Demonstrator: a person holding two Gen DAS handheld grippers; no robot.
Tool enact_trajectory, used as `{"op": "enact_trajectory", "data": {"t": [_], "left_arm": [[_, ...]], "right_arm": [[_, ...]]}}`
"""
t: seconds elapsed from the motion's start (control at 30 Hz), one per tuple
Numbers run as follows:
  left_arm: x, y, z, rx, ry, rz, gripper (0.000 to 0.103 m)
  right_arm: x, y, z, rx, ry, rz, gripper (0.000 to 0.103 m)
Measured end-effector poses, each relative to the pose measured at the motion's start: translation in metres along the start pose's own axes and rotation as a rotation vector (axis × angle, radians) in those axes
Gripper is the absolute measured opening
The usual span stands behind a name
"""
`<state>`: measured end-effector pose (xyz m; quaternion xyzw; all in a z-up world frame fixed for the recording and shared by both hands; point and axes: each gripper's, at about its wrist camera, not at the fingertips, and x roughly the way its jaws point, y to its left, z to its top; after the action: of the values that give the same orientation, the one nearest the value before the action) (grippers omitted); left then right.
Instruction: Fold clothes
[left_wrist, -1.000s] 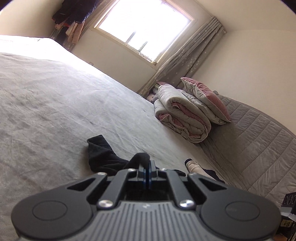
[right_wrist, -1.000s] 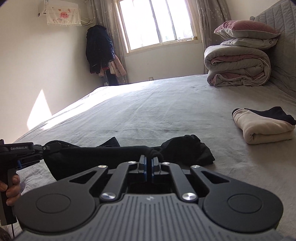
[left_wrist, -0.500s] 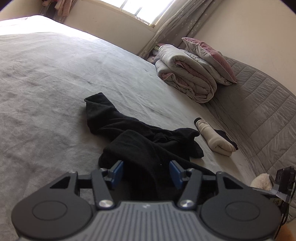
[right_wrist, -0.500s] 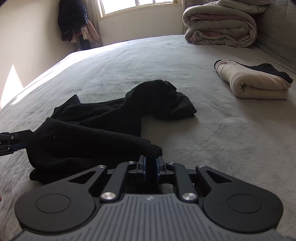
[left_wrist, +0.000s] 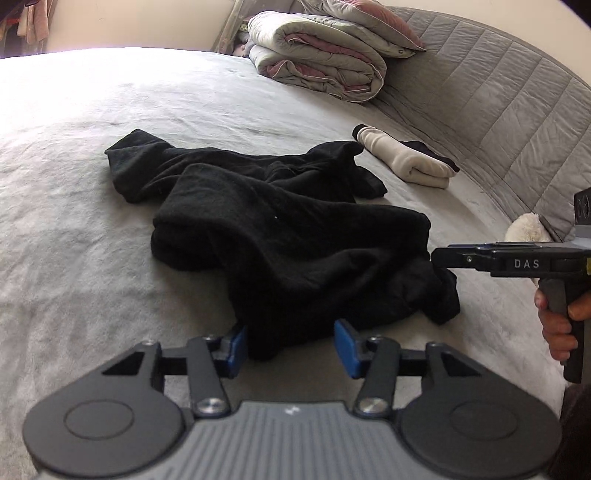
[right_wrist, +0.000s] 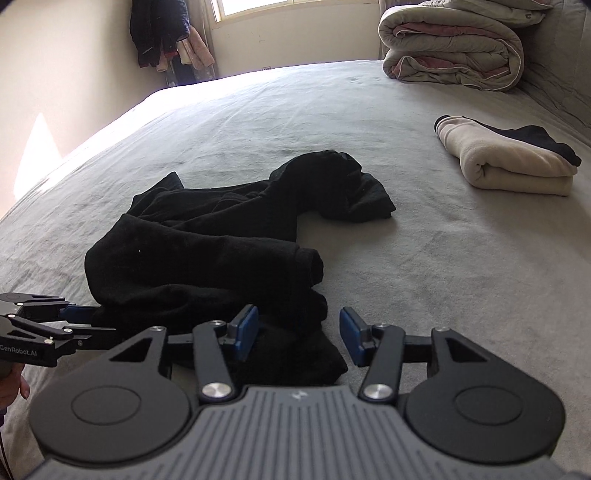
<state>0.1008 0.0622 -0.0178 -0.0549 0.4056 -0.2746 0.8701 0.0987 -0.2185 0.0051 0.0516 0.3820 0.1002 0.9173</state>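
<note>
While your left gripper is closing loosely around the black garment's near hem, not pinching yet, your right gripper is opening, cloth between its pads. Garment's bunched mid-bed; folded cream garment sits beyond, toward the headboard.

Black garment: dark knit, crumpled, partly doubled over, lying loose mid-bed.
Cream garment: folded into a neat roll, lying near the headboard.
</note>
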Motion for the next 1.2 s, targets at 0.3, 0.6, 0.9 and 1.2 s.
{"op": "enact_trajectory", "data": {"t": [0.3,0.6,0.9,1.2], "left_arm": [[-0.051,-0.008,0.01,-0.191,-0.117,-0.027,0.006],[-0.121,-0.046,-0.002,-0.222,-0.221,-0.119,0.006],[-0.169,-0.053,-0.041,-0.293,-0.239,-0.17,0.004],[-0.178,-0.038,-0.077,-0.359,-0.215,-0.085,0.005]], "right_arm": [[-0.014,0.002,0.004,0.044,-0.01,0.042,0.055],[-0.051,0.009,-0.008,0.03,0.008,0.049,0.062],[-0.095,0.01,-0.036,0.008,-0.015,0.011,0.062],[-0.095,0.023,-0.055,-0.021,0.0,0.003,0.062]]}}
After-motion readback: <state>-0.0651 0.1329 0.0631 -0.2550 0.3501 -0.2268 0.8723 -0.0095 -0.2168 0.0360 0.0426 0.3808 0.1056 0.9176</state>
